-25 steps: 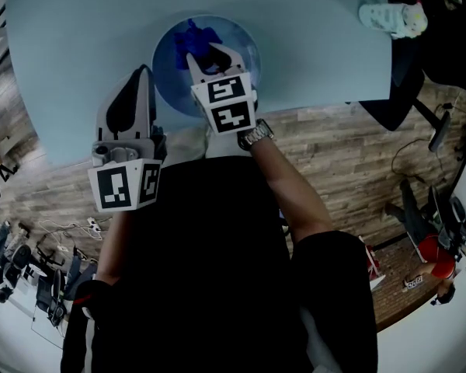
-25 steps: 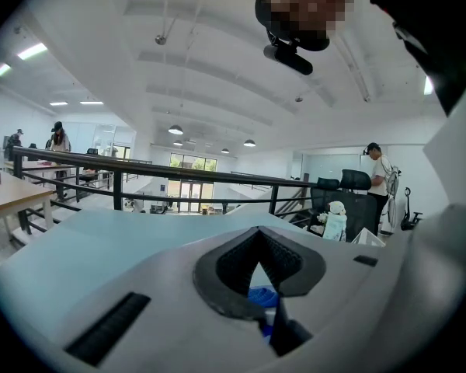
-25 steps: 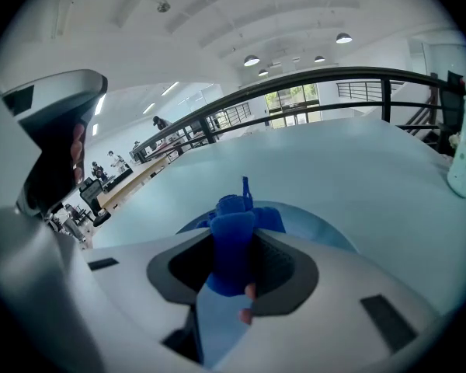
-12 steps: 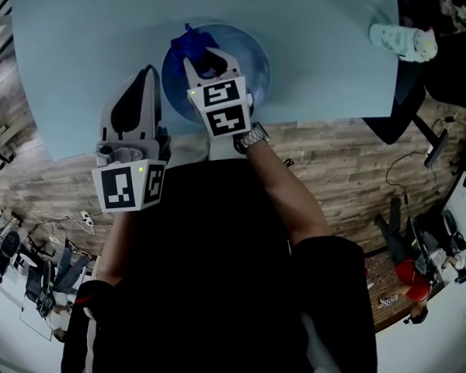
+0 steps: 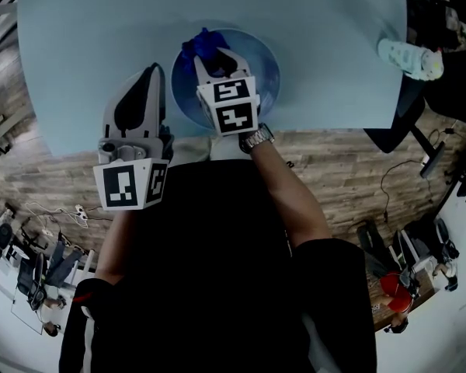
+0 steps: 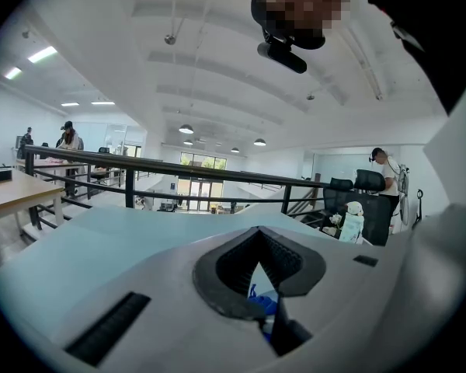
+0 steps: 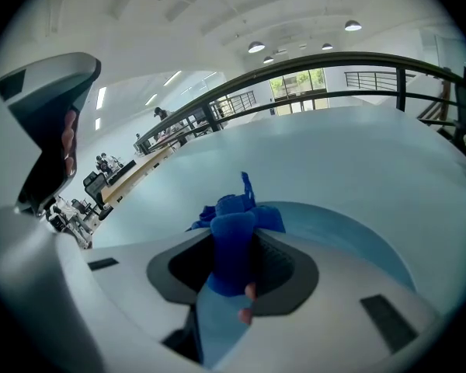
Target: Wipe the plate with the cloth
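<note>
A round blue plate lies on the light blue table near its front edge. My right gripper is over the plate's far left part, shut on a dark blue cloth that bunches out past its tips onto the plate. In the right gripper view the cloth is pinched in my right gripper, with the plate beneath. My left gripper hovers just left of the plate, shut and holding nothing; the left gripper view shows its tips meeting.
A white bottle-like object lies at the table's right edge, also seen as a white object in the left gripper view. A black chair stands beyond that edge. The wooden floor runs along the table's front.
My right gripper has slid the cloth a little toward the plate's left rim. The left gripper has kept its place beside the plate.
</note>
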Demonstrator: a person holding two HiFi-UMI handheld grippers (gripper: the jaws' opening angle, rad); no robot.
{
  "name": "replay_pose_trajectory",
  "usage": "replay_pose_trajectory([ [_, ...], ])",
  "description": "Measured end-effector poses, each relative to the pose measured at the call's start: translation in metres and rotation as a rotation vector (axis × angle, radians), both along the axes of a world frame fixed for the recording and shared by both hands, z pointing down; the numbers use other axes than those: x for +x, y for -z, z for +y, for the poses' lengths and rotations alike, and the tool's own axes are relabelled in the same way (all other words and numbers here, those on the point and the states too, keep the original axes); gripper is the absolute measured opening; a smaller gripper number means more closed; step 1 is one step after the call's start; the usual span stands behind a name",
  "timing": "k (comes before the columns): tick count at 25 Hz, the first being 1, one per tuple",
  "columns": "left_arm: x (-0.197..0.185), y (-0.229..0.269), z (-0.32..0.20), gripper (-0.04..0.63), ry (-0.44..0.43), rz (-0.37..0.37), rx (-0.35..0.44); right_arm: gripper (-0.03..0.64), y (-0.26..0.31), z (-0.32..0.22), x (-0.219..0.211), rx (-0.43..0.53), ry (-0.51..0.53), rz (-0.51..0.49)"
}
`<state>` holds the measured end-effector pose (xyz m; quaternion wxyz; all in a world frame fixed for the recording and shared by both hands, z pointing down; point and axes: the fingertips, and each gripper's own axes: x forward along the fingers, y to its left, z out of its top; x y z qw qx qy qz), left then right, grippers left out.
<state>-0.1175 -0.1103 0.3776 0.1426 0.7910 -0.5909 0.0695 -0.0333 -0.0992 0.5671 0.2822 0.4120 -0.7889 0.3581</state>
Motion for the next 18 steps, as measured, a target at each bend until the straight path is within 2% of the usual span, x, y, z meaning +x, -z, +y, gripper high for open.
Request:
replay_pose_trajectory([
  [11, -0.004, -0.004, -0.005, 0.002, -0.022, 0.008, -0.01, 0.118, 0.0, -0.006, 0.007, -0.007, -0.043, 0.017],
  [18, 0.006, -0.01, -0.006, 0.002, -0.045, 0.009, -0.01, 0.118, -0.003, -0.013, 0.032, -0.003, -0.114, 0.027],
])
